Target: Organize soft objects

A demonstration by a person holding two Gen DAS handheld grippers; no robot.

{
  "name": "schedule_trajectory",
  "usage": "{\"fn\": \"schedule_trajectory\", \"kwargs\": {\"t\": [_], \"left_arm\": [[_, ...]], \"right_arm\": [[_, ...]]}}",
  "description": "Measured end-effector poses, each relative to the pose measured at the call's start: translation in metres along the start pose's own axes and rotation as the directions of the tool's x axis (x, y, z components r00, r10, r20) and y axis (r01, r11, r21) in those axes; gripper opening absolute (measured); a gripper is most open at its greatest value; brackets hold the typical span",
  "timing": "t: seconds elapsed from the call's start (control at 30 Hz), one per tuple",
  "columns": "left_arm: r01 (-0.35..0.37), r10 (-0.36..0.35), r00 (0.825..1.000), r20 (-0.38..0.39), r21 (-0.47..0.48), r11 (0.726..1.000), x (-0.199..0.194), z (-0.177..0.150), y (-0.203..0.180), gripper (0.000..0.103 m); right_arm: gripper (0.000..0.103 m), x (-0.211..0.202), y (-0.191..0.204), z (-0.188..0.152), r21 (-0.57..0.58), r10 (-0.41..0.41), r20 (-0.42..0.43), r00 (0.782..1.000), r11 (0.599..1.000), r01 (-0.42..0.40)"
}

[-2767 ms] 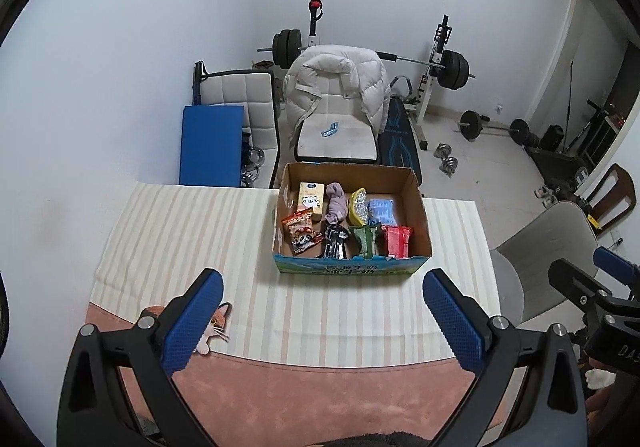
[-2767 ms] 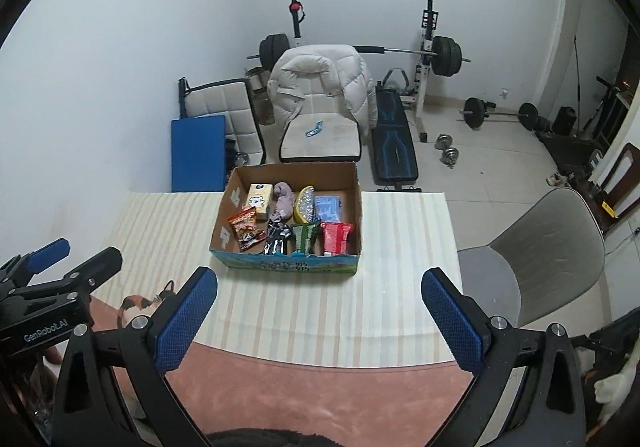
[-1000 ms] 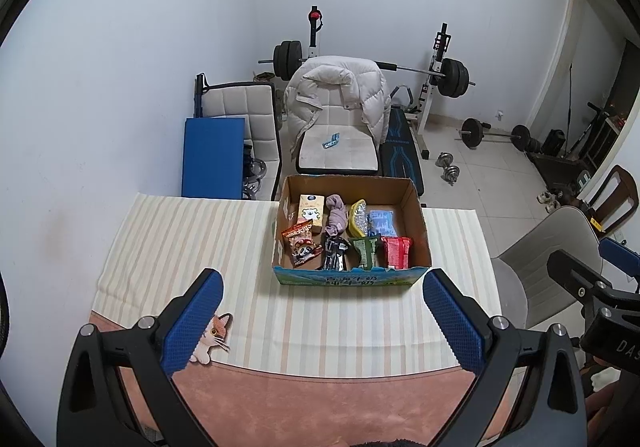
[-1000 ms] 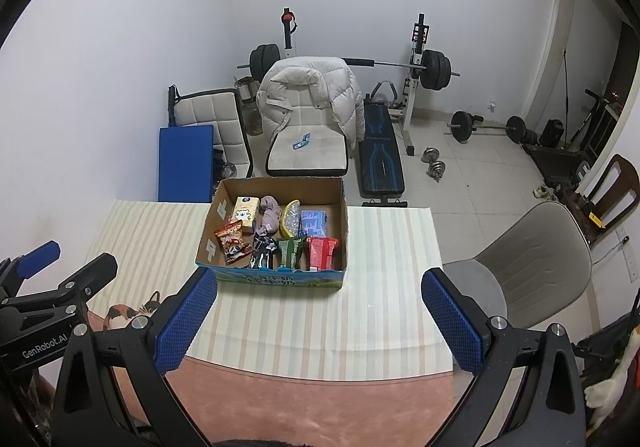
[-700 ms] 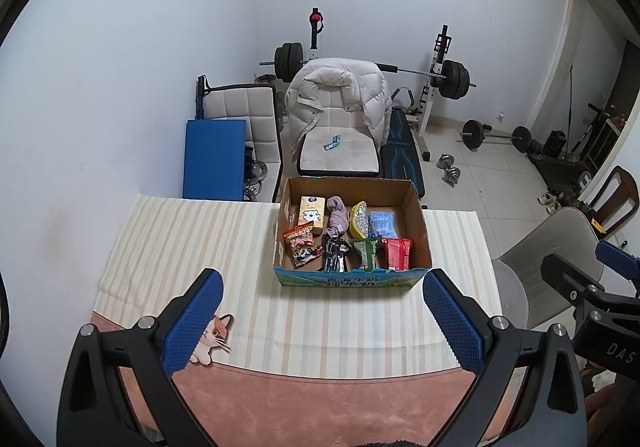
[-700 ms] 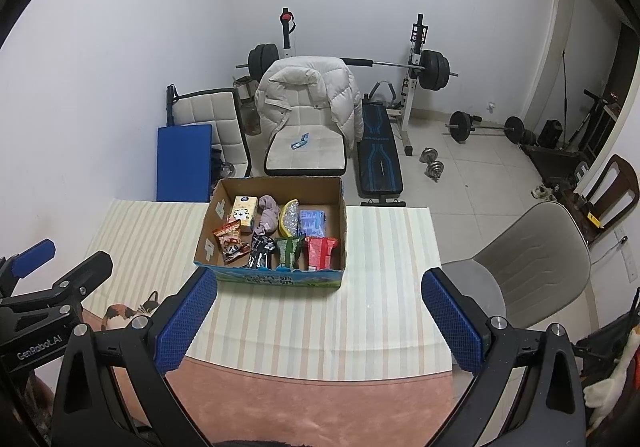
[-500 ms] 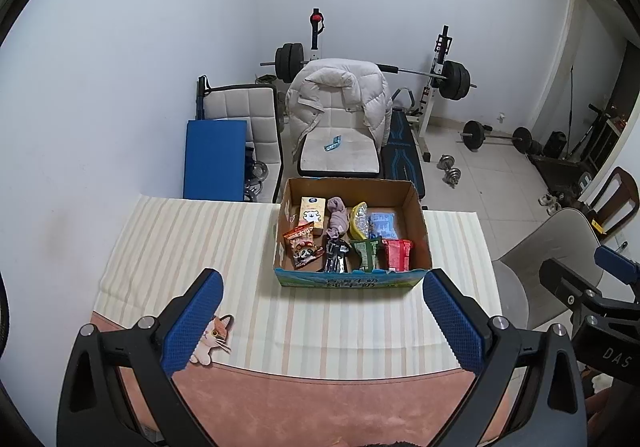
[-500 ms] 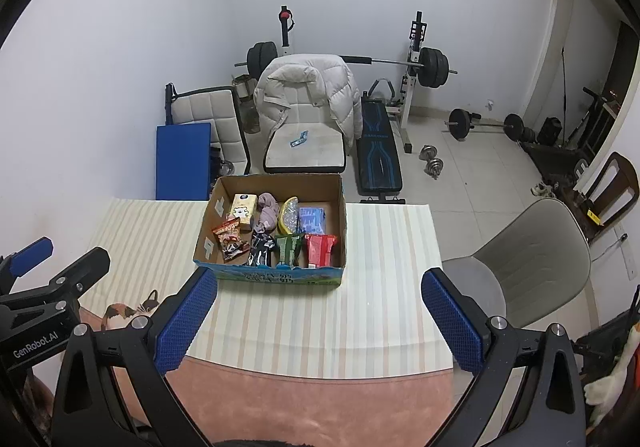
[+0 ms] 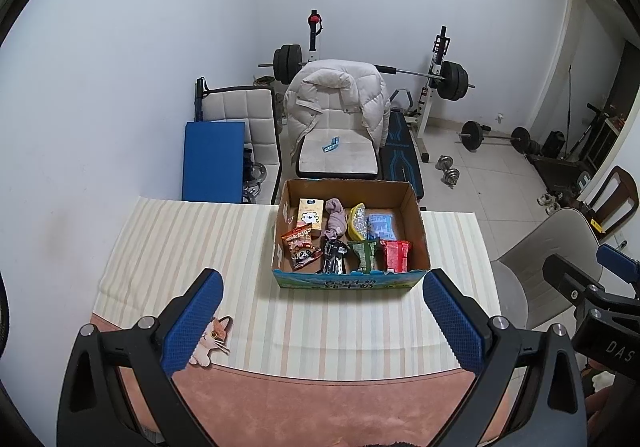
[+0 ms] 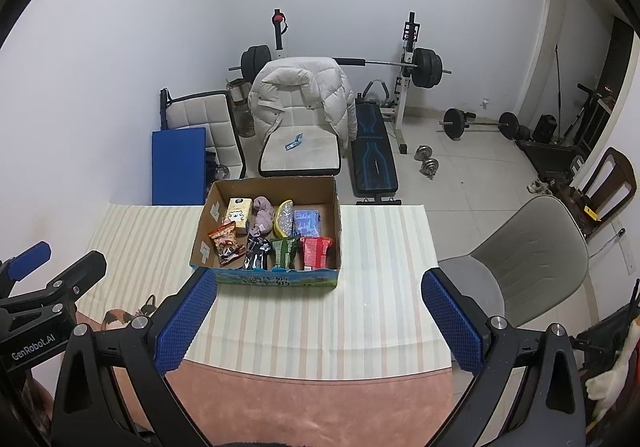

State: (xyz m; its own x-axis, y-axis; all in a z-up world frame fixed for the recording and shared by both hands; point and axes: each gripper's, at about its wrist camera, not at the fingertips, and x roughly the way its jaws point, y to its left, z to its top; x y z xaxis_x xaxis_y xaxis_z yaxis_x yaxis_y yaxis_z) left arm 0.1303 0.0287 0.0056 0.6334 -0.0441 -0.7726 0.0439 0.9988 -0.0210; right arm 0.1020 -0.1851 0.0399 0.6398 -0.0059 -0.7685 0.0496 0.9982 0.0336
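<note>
An open cardboard box [image 9: 416,223] [image 10: 336,215] stands on the striped tablecloth [image 9: 192,247] [image 10: 384,287]. It holds several snack packets, a small carton [image 9: 310,215], a pink cloth [image 9: 335,223] [image 10: 262,217] and a blue pack [image 9: 382,227]. A small cat plush [image 9: 210,339] lies at the cloth's near left corner, partly behind my left gripper's finger. My left gripper [image 9: 322,323] is open and empty, high above the table's near side. My right gripper [image 10: 320,321] is open and empty, likewise raised.
A grey chair [image 10: 532,259] stands right of the table. Behind the table are a chair with a white puffer jacket [image 9: 336,103], a blue mat [image 9: 212,159], a weight bench [image 10: 374,155] and barbells. The table's near part is bare pink [image 9: 320,407].
Both grippers have risen and drawn back a little; the box looks smaller and farther. Both stay open and empty. Nothing on the table has moved.
</note>
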Motion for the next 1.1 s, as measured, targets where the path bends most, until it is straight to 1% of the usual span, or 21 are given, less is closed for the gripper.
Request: {"fn": "schedule_trajectory", "kwargs": {"t": [1.1], "left_arm": [[0.002, -0.002, 1.000, 0.008, 0.002, 1.000, 0.0007, -0.0015, 0.0004, 0.103]], "right_arm": [[0.103, 0.0005, -0.0003, 0.0017, -0.001, -0.007, 0.005, 1.000, 1.000, 0.007]]}}
